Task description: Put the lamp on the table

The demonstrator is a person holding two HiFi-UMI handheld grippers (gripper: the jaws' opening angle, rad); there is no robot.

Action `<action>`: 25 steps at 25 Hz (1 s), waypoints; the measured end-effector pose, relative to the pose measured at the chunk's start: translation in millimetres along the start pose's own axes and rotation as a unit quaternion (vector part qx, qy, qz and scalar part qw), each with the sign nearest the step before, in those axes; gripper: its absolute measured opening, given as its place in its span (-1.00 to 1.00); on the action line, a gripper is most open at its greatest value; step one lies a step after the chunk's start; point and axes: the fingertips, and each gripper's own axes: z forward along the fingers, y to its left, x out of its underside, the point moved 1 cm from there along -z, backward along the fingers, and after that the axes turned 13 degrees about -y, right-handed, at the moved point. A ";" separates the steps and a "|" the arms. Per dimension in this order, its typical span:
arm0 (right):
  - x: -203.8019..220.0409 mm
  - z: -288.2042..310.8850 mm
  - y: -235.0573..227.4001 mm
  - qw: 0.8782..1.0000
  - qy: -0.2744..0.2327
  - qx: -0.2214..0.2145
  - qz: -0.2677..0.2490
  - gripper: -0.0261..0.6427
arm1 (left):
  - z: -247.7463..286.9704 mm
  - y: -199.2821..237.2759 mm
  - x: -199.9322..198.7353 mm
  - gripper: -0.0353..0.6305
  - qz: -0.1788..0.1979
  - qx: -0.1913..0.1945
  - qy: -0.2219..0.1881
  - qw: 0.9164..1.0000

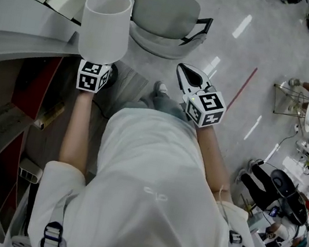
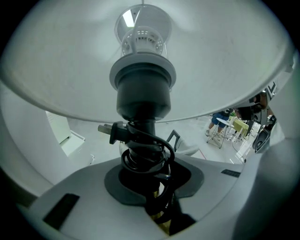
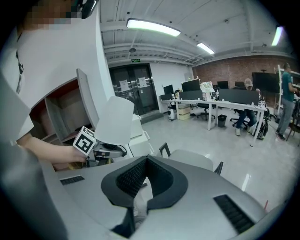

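Lamp in transit | left gripper (image 2: 154, 187) clamps lamp (image 2: 143, 93) stem, upright | right gripper (image 3: 146, 161) closed, empty | next, likely: stand it on table (image 1: 21, 45) alongside.

Open-plan office, long desks (image 3: 220, 104) with monitors (image 3: 191, 85), people (image 3: 246, 115) seated there, strip ceiling lights (image 3: 152, 26) (brick wall (image 3: 225, 70) behind)

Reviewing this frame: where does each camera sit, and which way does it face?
Left gripper view: rides the left gripper, looks along its jaws, closed on the lamp by its stem, into the shade underside; nothing of the holder shows.
Right gripper view: rides the right gripper, looks across the room at chair and desks; jaws shut, empty; left hand and sleeve show.
Head view: on the head, looks steeply down at the floor; shirt, both forearms, both grippers show.
Shared: lamp and chair appear in all three.
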 end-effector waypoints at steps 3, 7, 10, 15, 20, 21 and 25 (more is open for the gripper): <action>1.9 -1.8 -1.5 1.000 0.003 0.007 -0.001 -0.84 | 3.3 0.5 3.4 -0.55 0.012 0.005 -0.007 1.000; 4.3 -4.7 -3.3 1.000 0.007 0.013 -0.001 -0.84 | 8.0 0.4 6.7 -0.55 0.008 0.009 -0.014 1.000; 4.5 -6.7 -1.9 1.000 0.009 0.013 -0.002 -0.84 | 6.4 1.2 6.5 -0.55 0.003 0.007 -0.020 1.000; 4.4 -5.0 0.7 1.000 0.010 0.010 -0.003 -0.84 | 2.8 1.4 6.0 -0.55 0.002 0.011 -0.027 1.000; 2.8 -2.4 5.5 1.000 0.010 0.003 -0.005 -0.84 | -1.4 0.1 5.9 -0.53 0.003 0.012 -0.034 0.999; 3.3 -1.9 5.4 1.000 0.010 0.002 -0.006 -0.84 | -1.1 -0.4 6.8 -0.52 0.004 0.013 -0.033 0.999; 2.1 -0.8 4.7 1.000 0.011 -0.001 -0.006 -0.84 | -0.7 -1.5 7.5 -0.51 0.002 0.012 -0.032 0.999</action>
